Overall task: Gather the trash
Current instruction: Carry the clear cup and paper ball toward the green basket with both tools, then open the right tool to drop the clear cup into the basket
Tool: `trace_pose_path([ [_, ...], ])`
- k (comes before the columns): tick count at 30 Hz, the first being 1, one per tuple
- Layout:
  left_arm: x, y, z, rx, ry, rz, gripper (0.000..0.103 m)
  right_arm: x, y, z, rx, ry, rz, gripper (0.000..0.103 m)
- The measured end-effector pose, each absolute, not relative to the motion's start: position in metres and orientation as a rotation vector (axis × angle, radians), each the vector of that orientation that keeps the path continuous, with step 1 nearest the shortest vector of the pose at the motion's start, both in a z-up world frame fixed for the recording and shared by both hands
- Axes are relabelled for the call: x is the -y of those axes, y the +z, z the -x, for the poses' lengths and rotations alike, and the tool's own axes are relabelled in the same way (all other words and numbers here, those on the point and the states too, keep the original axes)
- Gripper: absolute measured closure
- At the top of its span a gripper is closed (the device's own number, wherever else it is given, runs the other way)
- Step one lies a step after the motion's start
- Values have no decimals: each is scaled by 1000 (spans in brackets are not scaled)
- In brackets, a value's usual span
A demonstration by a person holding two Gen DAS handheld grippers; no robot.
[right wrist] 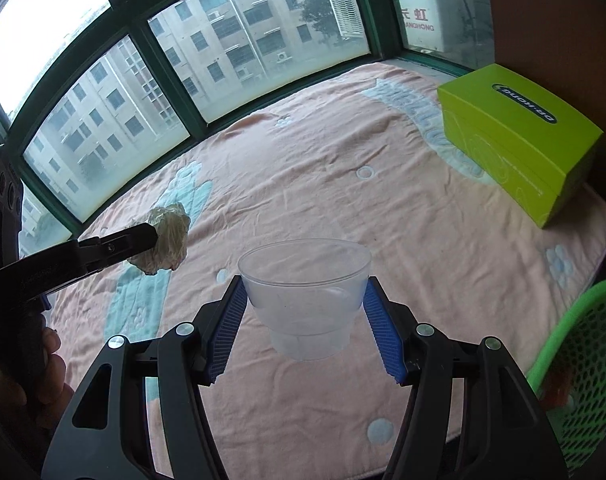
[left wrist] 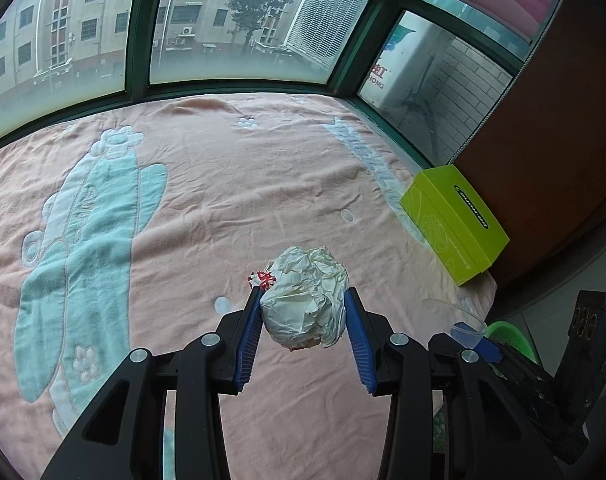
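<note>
My left gripper (left wrist: 304,300) is shut on a crumpled white paper ball (left wrist: 305,304) and holds it above the pink blanket (left wrist: 231,184). The ball also shows in the right wrist view (right wrist: 165,240), held off the blanket at the left. A small red-and-white scrap (left wrist: 261,279) lies just behind the ball. My right gripper (right wrist: 305,292) is shut on a clear plastic cup (right wrist: 305,300), upright above the blanket. The cup (left wrist: 469,330) shows at the right in the left wrist view. A green mesh basket (right wrist: 579,360) stands at the right, off the blanket's edge.
A lime green box (left wrist: 455,220) (right wrist: 519,136) lies at the blanket's right side, against a brown wooden panel (left wrist: 543,140). Green-framed windows (left wrist: 139,28) run along the far edge. The basket's rim (left wrist: 507,332) shows behind the right gripper.
</note>
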State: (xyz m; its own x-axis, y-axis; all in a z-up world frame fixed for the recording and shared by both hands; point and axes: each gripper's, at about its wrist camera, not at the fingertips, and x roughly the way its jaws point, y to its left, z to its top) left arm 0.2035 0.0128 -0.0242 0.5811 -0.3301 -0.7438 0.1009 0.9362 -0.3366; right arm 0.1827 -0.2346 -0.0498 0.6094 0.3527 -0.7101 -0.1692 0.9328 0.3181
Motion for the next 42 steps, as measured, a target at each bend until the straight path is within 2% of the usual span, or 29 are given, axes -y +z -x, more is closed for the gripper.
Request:
trace_pose_path([
  [22,60,-16,-152,-884,-326,192,63,319,-40,-93,-797,78,-145,43],
  [42,115,0,-134,-852,-413,116,63,381,-40,-48,-769,-112,-145,43],
])
